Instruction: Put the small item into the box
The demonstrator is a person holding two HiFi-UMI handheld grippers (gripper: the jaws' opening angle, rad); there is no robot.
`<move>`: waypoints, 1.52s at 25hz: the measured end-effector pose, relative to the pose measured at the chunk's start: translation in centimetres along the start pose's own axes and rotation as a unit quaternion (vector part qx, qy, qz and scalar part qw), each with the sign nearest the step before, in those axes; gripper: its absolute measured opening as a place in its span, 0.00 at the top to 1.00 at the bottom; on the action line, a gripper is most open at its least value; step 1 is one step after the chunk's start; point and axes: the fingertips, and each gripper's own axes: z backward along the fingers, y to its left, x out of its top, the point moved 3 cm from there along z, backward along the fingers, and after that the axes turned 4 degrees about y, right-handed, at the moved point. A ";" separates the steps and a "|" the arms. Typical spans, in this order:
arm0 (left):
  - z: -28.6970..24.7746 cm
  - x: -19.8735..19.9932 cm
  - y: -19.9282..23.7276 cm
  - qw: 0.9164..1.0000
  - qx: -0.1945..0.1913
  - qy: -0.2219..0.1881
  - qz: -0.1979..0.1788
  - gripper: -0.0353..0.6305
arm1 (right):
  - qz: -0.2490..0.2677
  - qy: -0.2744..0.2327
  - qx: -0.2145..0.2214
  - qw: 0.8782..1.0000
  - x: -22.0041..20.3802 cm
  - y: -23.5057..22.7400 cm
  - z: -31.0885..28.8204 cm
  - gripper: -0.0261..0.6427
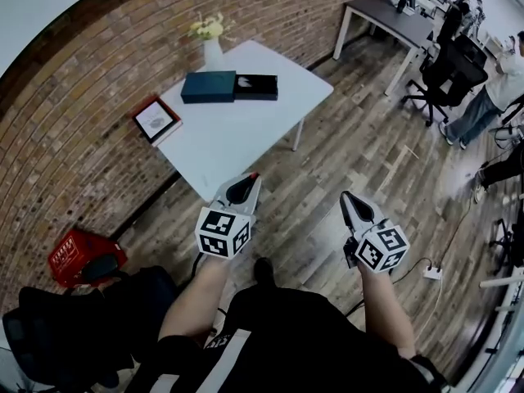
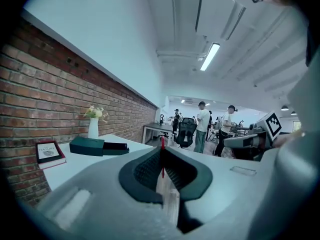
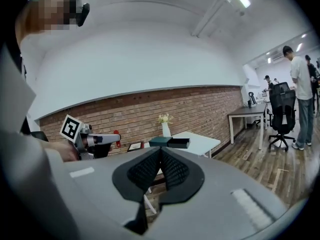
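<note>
A dark teal box (image 1: 209, 86) lies on the white table (image 1: 246, 133), with a black open tray (image 1: 256, 86) right beside it. My left gripper (image 1: 250, 178) hangs over the wooden floor just short of the table's near corner. It is shut on a small thin red item (image 2: 161, 142) that sticks out at its tips. My right gripper (image 1: 345, 195) is level with it further right, shut with nothing in it. In the right gripper view the box (image 3: 160, 141) shows just past my touching tips (image 3: 160, 148).
A white vase with flowers (image 1: 212, 49) and a framed book (image 1: 156, 119) stand on the table's far side, against the brick wall. A red crate (image 1: 72, 252) and a black chair (image 1: 74, 322) are at lower left. People, an office chair (image 1: 446, 68) and a dark desk (image 1: 393, 15) fill the far right.
</note>
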 end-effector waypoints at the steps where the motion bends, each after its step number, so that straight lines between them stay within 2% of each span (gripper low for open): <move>1: -0.5 0.3 1.1 1.000 -0.001 -0.001 0.003 0.92 | 0.000 0.002 -0.003 1.000 0.4 -0.2 -1.2 0.96; 9: -2.8 2.2 7.8 1.000 -0.004 -0.014 0.024 0.92 | 0.007 0.015 0.001 1.000 2.7 0.8 -8.8 0.96; 16: -3.1 3.4 9.3 0.999 -0.001 -0.032 0.029 0.92 | 0.025 0.017 0.013 0.999 4.7 1.0 -11.8 0.96; 23: -4.9 3.2 10.6 0.999 0.007 -0.023 0.025 0.92 | 0.020 0.015 0.036 0.999 4.8 -0.1 -15.1 0.96; 32: -13.4 5.1 14.1 0.999 0.030 -0.006 0.020 0.92 | -0.006 0.002 0.046 0.999 6.8 -8.5 -21.1 0.96; 35: -17.7 6.1 15.1 0.999 0.037 0.005 0.024 0.92 | -0.013 0.001 0.054 0.998 8.0 -12.4 -23.6 0.96; 38: -21.9 7.8 15.9 0.999 0.048 0.014 0.013 0.92 | -0.028 0.000 0.056 0.998 9.3 -17.1 -26.2 0.96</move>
